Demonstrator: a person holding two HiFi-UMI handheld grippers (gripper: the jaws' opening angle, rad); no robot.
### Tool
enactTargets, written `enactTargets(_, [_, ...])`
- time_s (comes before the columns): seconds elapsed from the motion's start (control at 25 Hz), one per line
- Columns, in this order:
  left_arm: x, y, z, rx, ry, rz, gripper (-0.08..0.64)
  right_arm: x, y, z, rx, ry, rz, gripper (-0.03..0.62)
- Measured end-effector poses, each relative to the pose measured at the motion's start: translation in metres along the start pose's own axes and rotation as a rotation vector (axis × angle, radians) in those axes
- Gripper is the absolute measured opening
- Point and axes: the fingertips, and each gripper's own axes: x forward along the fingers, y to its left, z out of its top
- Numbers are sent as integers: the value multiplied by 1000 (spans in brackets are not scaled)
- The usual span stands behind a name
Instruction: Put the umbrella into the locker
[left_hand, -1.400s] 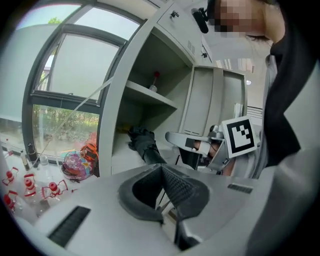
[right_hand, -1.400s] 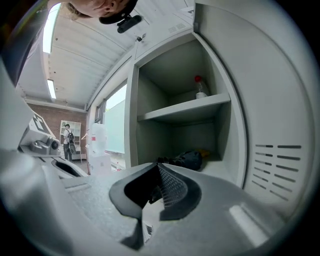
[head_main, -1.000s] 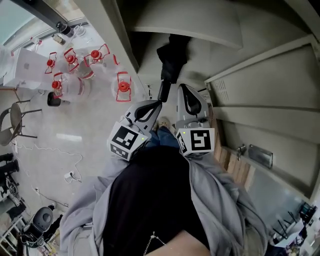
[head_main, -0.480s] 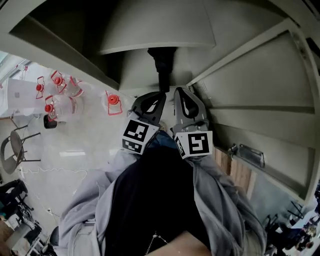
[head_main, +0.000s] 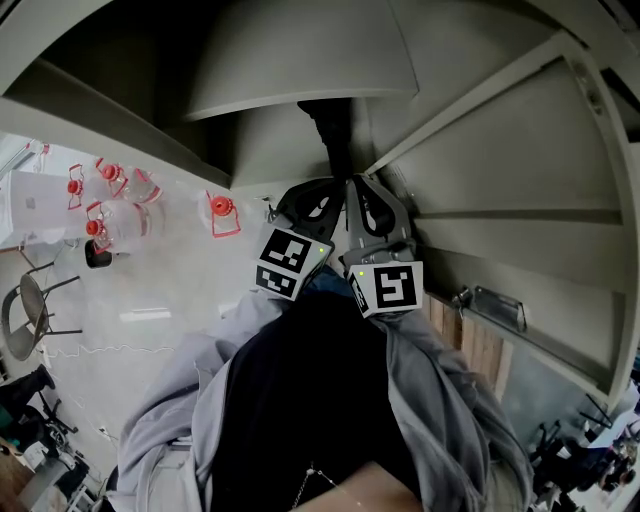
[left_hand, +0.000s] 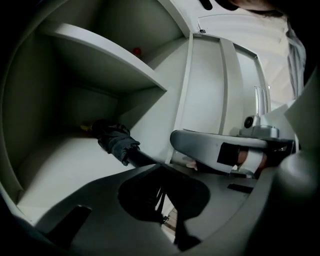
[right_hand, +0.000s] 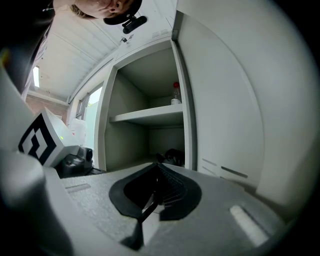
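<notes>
A black folded umbrella (head_main: 328, 135) reaches into the open locker compartment, its far end lying on the compartment floor (left_hand: 60, 175) under a shelf (left_hand: 100, 55). In the left gripper view the umbrella (left_hand: 115, 141) runs from the back of the compartment to my left gripper (left_hand: 155, 165), which is shut on its handle end. In the head view the left gripper (head_main: 322, 192) sits at the locker's mouth. My right gripper (head_main: 362, 192) is close beside it, on the right. Its jaws (right_hand: 159, 169) are shut with nothing between them. The umbrella (right_hand: 173, 156) shows just past them.
Closed locker doors (head_main: 510, 170) with a handle (left_hand: 260, 102) lie to the right. A bottle (right_hand: 175, 95) stands on the upper shelf. Several clear jugs with red caps (head_main: 222, 212) stand on the floor at left, near a chair (head_main: 30, 310).
Both grippers have moved toward the locker, the left one more. The umbrella has gone deeper into the compartment. The left gripper has closed up beside the right one.
</notes>
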Motion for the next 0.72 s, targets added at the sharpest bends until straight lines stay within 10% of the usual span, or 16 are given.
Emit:
enactTargets(0.4, [-37, 12, 6, -78, -62, 53, 6, -10, 8, 8, -20, -25, -4, 3])
enactTargets(0.72, [-113, 30, 61, 84, -258, 352, 6, -24, 11, 37, -104, -100, -56, 3])
